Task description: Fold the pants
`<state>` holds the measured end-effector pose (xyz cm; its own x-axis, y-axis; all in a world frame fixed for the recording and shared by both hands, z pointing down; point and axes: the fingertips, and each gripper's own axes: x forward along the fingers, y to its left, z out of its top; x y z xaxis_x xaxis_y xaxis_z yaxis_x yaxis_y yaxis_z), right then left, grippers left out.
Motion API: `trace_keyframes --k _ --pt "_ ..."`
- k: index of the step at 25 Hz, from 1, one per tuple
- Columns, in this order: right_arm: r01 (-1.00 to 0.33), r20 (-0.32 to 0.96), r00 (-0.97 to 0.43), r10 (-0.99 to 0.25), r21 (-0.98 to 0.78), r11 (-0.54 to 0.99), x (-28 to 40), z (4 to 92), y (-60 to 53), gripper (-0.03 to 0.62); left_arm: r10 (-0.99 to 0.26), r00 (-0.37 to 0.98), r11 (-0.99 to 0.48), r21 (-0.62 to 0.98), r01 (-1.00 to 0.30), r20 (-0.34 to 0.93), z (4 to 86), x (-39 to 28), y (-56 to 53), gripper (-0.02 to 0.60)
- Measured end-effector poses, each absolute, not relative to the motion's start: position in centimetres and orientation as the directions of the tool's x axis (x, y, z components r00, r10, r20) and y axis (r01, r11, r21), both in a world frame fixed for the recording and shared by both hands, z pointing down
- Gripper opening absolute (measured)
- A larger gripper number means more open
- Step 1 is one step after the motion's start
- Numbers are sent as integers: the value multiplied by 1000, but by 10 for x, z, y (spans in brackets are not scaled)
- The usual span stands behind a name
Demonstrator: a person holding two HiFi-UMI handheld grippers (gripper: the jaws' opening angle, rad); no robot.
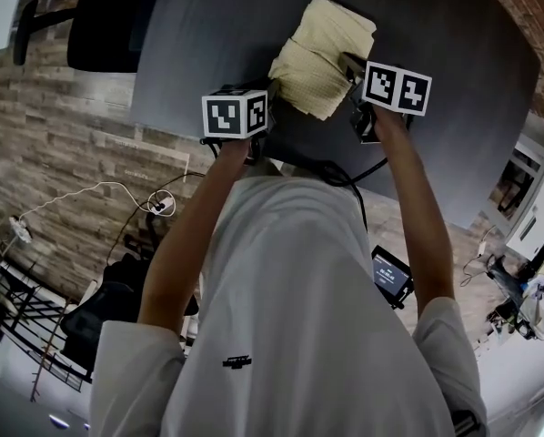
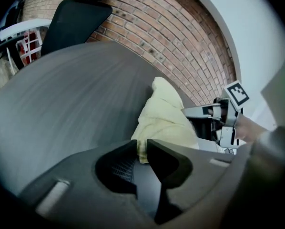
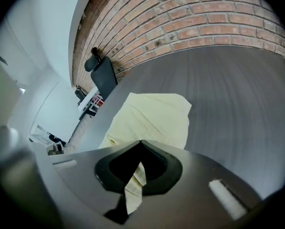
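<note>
The pale yellow pants [image 1: 322,57] lie partly folded in a heap on the dark grey round table [image 1: 208,44]. My left gripper [image 1: 265,107] is at the heap's near left corner. In the left gripper view its jaws [image 2: 142,149] stand a little apart, with the edge of the pants [image 2: 164,118] showing between the tips and no clear pinch. My right gripper [image 1: 354,69] is at the heap's right side. In the right gripper view it [image 3: 140,144] is shut on a strip of the pants [image 3: 152,118] that hangs down between the jaws. My right gripper [image 2: 199,111] also shows in the left gripper view.
A black office chair [image 1: 99,16] stands at the table's far left edge, in front of a brick wall [image 2: 147,27]. Cables [image 1: 154,203] lie on the wooden floor on my left. A small screen [image 1: 392,276] sits low on my right.
</note>
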<state>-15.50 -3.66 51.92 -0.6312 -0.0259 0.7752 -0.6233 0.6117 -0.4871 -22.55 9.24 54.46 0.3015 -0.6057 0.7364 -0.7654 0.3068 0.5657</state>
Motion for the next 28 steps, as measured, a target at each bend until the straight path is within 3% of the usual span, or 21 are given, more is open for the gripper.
trace_keyframes --k 7,10,13,20,28 --pt "-601 724 -685 -79 -500 624 -149 487 -25 6 -717 248 186 523 -832 651 492 -228 94 75" --pt "-563 692 -714 -108 -476 675 -147 461 -20 6 -734 260 121 498 -858 627 473 -218 97 0" --pt "-554 651 -734 -194 -408 726 -139 431 -16 6 -760 248 42 426 -904 600 448 -206 101 0" --pt "-505 464 -828 -315 -372 779 -89 355 27 6 -814 262 -98 322 -942 519 398 -157 128 -2" --pt "-503 377 -849 -371 -356 788 -7 304 106 6 -874 340 -223 334 -916 349 321 -79 183 -3"
